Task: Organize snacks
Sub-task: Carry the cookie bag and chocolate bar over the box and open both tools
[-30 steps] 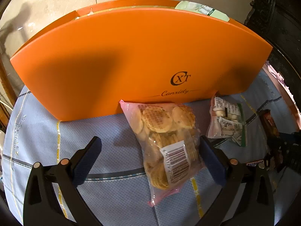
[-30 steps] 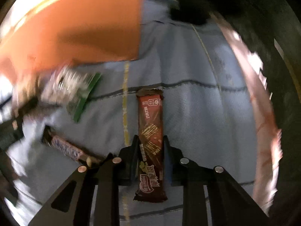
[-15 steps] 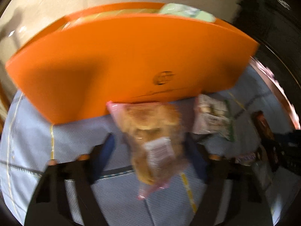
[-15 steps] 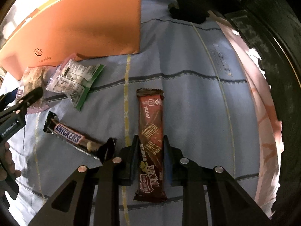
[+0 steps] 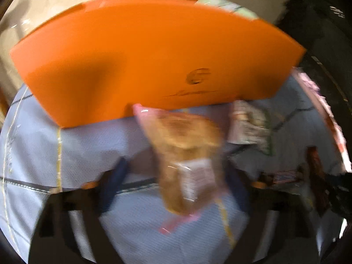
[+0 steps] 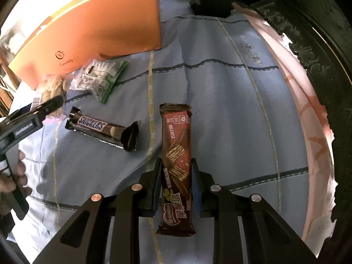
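Note:
My right gripper (image 6: 176, 165) is shut on a brown chocolate wafer bar (image 6: 176, 145) and holds it just above the blue cloth. My left gripper (image 5: 176, 169), blurred by motion, has its jaws apart, with a pink bag of round biscuits (image 5: 187, 158) between them. That bag also shows in the right wrist view (image 6: 51, 88). A green-and-white sweets packet (image 5: 248, 127) (image 6: 99, 77) lies beside it. A Snickers bar (image 6: 103, 129) lies on the cloth. The orange box (image 5: 143, 55) (image 6: 92, 35) stands behind, with a pale green packet (image 5: 226, 7) sticking out.
A blue quilted cloth (image 6: 231, 110) with a pink edge covers the table. Dark carved wood furniture (image 6: 312, 33) rises at the right and a black object (image 6: 211, 2) sits at the far edge. My left gripper's finger (image 6: 33, 114) shows in the right wrist view.
The left gripper's jaws have come closer together around the biscuit bag, and the view has become blurred. The right gripper still holds the wafer bar, and its view is now steady.

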Motion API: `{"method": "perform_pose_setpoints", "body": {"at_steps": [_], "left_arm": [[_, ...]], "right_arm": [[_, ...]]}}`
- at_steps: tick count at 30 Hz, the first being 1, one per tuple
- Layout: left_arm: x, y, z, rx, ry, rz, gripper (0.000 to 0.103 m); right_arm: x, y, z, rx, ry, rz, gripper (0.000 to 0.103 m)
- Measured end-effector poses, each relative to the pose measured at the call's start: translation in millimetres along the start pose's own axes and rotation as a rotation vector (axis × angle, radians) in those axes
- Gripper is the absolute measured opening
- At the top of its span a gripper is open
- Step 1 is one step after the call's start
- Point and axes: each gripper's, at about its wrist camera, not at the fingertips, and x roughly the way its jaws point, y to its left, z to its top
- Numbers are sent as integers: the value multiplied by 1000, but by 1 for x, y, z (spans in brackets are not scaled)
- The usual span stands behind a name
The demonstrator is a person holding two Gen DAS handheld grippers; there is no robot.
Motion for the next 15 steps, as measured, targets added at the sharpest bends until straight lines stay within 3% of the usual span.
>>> {"method": "perform_pose_setpoints", "body": {"at_steps": [1,2,5,11,15], "left_arm": [[0,2,1,-6,-6,0,87],[-3,1,3,5,-29,-15,59],[-8,-9,3,55,-51,-47,45],[-35,-18,-10,80,-73,-171,43],[-74,-11,-21,62,-118,-202,43]], "right_arm": [[-1,0,1,-1,-8,5,24],[-2,0,1,-6,-13,9,24],[-6,0,2,-18,-30,13,24],[-31,3,9,-23,-84,59,24],[-60,16,10,-60,-138,103,24]]}}
